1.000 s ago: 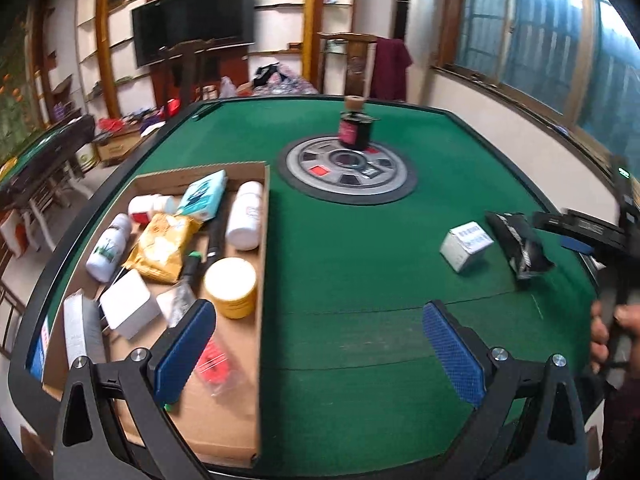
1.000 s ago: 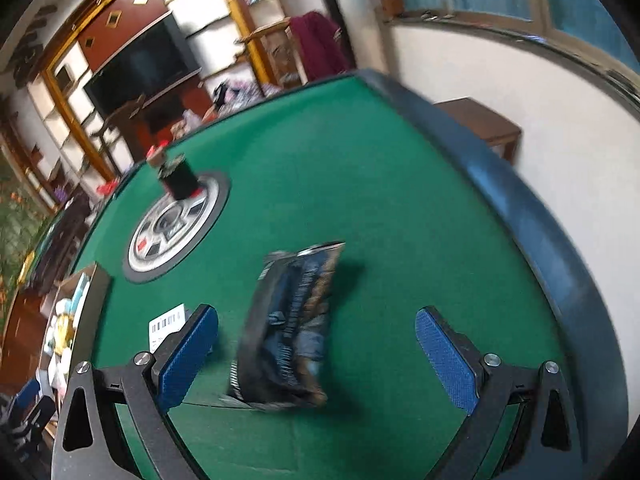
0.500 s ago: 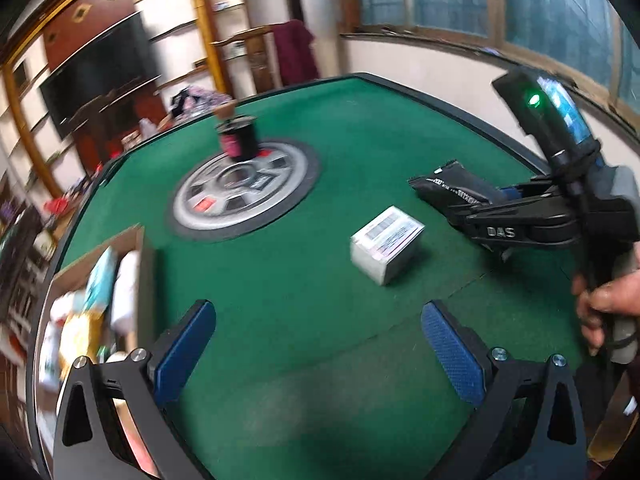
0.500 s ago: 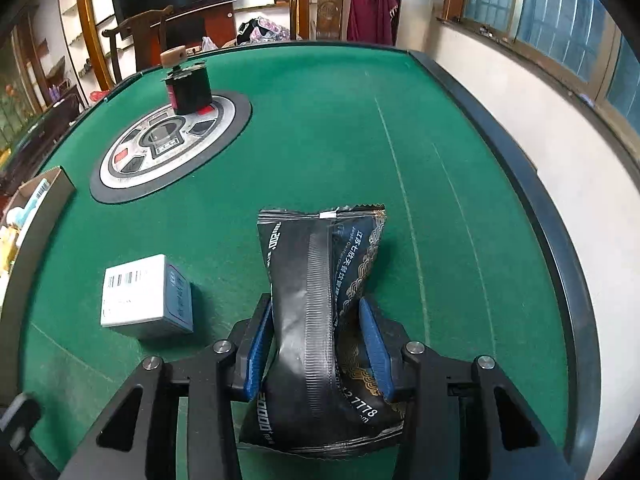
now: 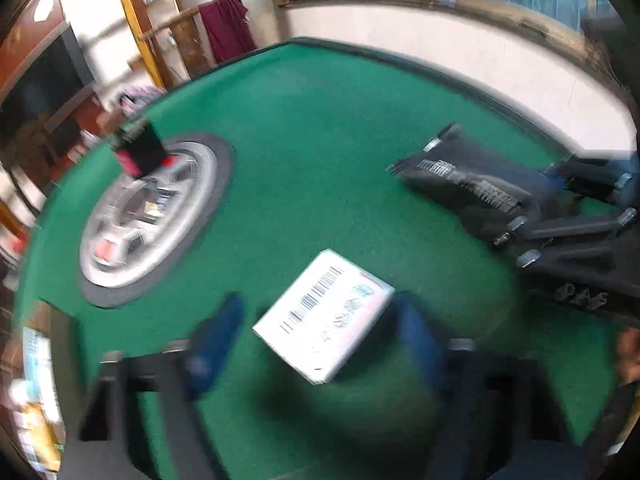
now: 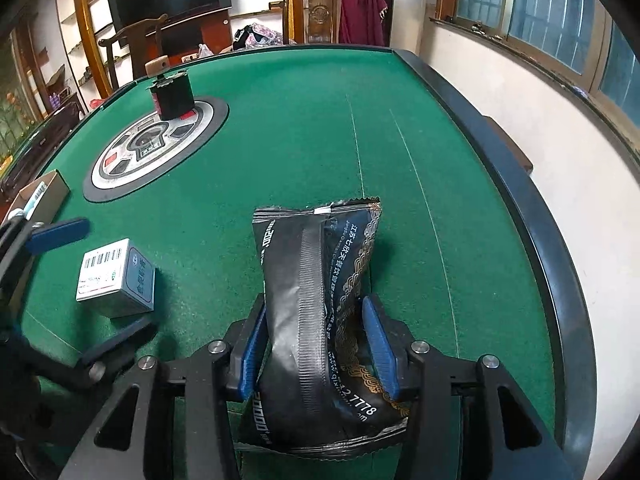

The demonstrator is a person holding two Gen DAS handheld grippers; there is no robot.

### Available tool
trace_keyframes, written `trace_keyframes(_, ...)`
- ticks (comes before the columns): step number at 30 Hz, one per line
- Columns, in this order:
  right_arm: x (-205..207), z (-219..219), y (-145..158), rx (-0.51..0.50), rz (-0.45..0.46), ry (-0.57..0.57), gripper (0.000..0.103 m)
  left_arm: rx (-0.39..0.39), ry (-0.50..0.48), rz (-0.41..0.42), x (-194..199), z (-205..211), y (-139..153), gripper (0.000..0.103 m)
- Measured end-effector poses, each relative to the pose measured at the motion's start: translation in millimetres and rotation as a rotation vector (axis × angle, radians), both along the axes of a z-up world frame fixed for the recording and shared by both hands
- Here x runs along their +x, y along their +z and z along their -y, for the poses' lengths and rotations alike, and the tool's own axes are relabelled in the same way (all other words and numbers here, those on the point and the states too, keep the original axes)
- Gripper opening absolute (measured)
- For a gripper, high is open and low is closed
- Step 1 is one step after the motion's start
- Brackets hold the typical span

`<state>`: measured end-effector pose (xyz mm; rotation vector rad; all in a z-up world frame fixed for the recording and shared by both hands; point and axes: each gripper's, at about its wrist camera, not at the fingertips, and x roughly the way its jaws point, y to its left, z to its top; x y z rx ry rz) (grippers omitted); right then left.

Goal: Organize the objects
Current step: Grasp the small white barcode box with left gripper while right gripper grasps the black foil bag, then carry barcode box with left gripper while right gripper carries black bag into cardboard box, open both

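Right hand-held gripper [image 6: 316, 344] clamps the black pouch [image 6: 320, 288]; left hand-held gripper [image 5: 316, 340], closing, straddles the white box [image 5: 324, 320] at nine o'clock, contact unclear. Off-centre pads may skew the box.

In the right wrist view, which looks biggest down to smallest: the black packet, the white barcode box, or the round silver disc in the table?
1. Black packet, though it is nearest the camera.
2. Round silver disc.
3. White barcode box.

Each claw [image 6: 316, 344] has a black angular frame, silver screw heads and blue ribbed pads [image 6: 378, 340].
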<state>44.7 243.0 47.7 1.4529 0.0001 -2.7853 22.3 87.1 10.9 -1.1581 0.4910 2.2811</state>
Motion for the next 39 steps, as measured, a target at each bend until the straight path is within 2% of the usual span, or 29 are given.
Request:
trace_keyframes(1, -3, 2, -1, -0.003, -0.001, 0.002, 0.051, 0.002, 0.030, 0.022, -1, 2, 0, 0.053)
trace_keyframes(5, -4, 3, -1, 0.007, 0.004, 0.013, 0.051, -0.038, 0.081, -0.001, 8, 6, 2, 0.053)
trace_keyframes(9, -2, 3, 1, -0.019, 0.007, 0.028, 0.046, -0.038, 0.143, -0.030, 19, 18, 14, 0.053)
trace_keyframes(13, 6, 4, 11, -0.056, -0.019, 0.029, 0.037, -0.015, 0.199, -0.060, 32, 35, 31, 0.053)
trace_keyframes(14, 7, 5, 13, -0.060, -0.020, 0.031, 0.031, -0.008, 0.205, -0.060, 33, 39, 33, 0.053)
trace_keyframes(15, 9, 7, 15, -0.057, -0.021, 0.033, 0.030, 0.001, 0.213, -0.058, 35, 44, 36, 0.053)
trace_keyframes(20, 18, 15, 24, -0.098, -0.028, 0.043, 0.024, 0.025, 0.256, -0.070, 46, 67, 45, 0.053)
trace_keyframes(25, 21, 20, 33, -0.143, -0.031, 0.049, 0.024, 0.045, 0.276, -0.090, 56, 85, 51, 0.053)
trace_keyframes(26, 21, 19, 34, -0.161, -0.030, 0.049, 0.026, 0.048, 0.278, -0.095, 57, 87, 51, 0.053)
trace_keyframes(28, 18, 14, 34, -0.183, -0.015, 0.026, 0.045, 0.065, 0.288, -0.097, 61, 94, 54, 0.053)
trace_keyframes(29, 16, 11, 35, -0.175, -0.017, 0.009, 0.074, 0.075, 0.291, -0.095, 62, 97, 54, 0.053)
trace_keyframes(30, 16, 10, 35, -0.154, -0.030, -0.005, 0.095, 0.084, 0.293, -0.094, 62, 100, 55, 0.053)
trace_keyframes(32, 15, 12, 38, -0.101, -0.063, -0.015, 0.098, 0.098, 0.297, -0.095, 64, 106, 55, 0.053)
trace_keyframes(38, -12, 42, 11, 0.030, 0.043, 0.061, 0.097, 0.138, 0.310, -0.075, 71, 115, 51, 0.053)
trace_keyframes(39, -15, 49, 4, 0.046, 0.064, 0.083, 0.087, 0.143, 0.313, -0.073, 72, 117, 50, 0.053)
